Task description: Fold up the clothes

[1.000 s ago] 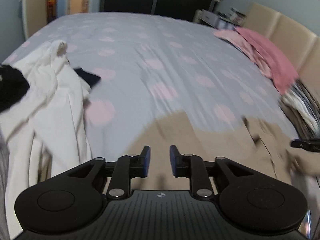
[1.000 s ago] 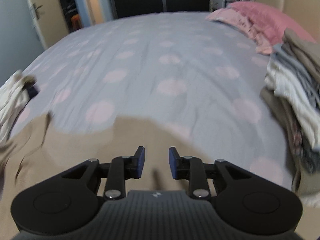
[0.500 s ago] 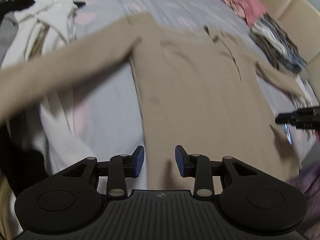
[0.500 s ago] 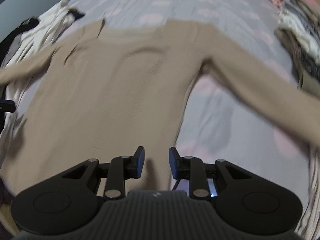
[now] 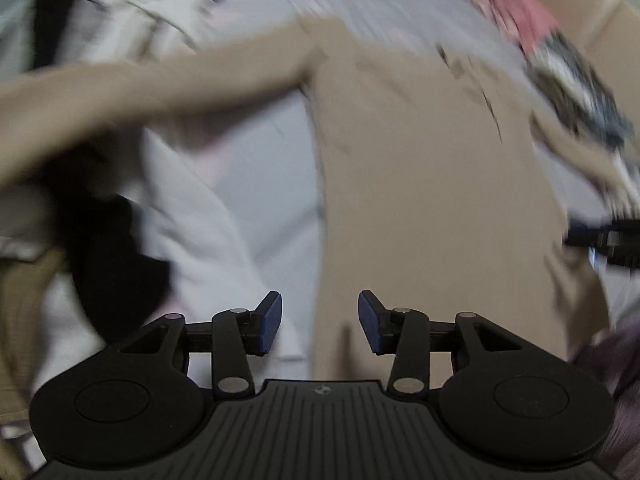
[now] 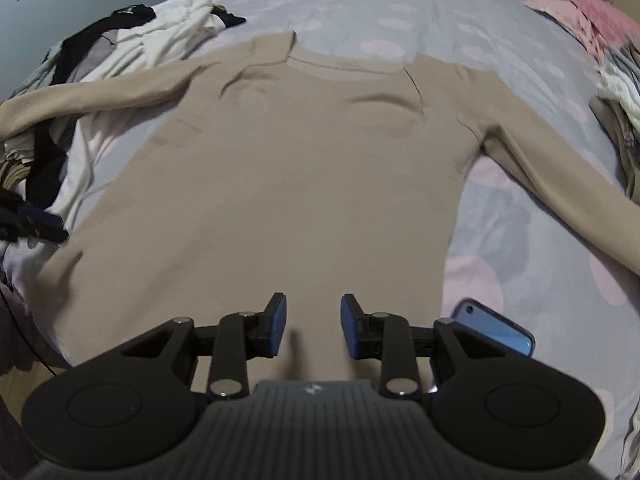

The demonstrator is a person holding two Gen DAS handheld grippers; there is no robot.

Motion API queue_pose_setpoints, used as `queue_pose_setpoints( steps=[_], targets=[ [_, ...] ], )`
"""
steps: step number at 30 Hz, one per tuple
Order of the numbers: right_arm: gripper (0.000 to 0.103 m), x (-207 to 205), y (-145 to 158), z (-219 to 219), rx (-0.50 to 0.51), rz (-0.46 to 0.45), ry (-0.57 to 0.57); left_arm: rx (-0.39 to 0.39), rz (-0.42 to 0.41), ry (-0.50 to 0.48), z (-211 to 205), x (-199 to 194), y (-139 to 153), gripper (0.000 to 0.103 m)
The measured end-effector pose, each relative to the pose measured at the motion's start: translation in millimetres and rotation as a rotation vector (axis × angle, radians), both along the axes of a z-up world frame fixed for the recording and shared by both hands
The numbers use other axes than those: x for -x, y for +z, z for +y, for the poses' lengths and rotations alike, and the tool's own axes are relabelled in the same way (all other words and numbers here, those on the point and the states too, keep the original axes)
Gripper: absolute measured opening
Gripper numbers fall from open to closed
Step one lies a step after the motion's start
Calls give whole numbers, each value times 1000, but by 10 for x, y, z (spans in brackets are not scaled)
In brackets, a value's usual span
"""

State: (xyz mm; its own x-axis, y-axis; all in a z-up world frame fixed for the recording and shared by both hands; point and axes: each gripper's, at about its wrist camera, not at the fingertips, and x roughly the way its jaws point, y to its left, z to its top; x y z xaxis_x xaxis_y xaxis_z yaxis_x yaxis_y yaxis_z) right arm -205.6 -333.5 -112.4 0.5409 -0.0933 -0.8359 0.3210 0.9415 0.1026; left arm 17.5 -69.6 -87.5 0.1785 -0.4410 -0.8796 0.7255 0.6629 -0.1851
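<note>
- Beige long-sleeved top (image 6: pixel 304 168) lies flat and spread out on the bed (image 6: pixel 400 12), neckline at the far end, hem toward the grippers, both sleeves stretched out to the sides.
- Its left sleeve (image 6: pixel 92 92) runs over a heap of white and black clothes (image 6: pixel 120 40); its right sleeve (image 6: pixel 560 192) lies on the grey sheet with pink dots.
- Left gripper (image 5: pixel 320 322) hovers above the hem at the top's left side edge; its jaws are opening, nothing is between them, and the blue pads are clear of the cloth. That view is blurred.
- Right gripper (image 6: pixel 312 326) hovers over the middle of the hem; its jaws are opening a little, a narrow gap, nothing held.
- A phone (image 6: pixel 496 330) lies on the sheet just beside the top's right hem corner.
- Pink cloth (image 6: pixel 596 20) and a stack of folded clothes (image 6: pixel 620 80) sit at the bed's right edge, well apart from the top's body.
</note>
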Motion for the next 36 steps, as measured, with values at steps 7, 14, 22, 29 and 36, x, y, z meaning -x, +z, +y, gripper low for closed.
queue_pose_setpoints(
  steps=[7, 14, 22, 29, 36],
  targets=[
    [35, -94, 21, -11, 3, -1, 4, 38, -164, 201, 602, -520, 783, 44],
    [37, -155, 17, 13, 11, -6, 19, -15, -268, 453, 1121, -1086, 1219, 57],
    [37, -165, -8, -23, 8, -3, 2, 38, -129, 567, 1501, -1387, 896, 57],
    [37, -155, -16, -26, 6, -4, 3, 99, -156, 556, 1488, -1291, 921, 0],
    [37, -182, -28, -26, 3, 4, 12, 267, -277, 374, 965, -980, 1777, 0]
  ],
)
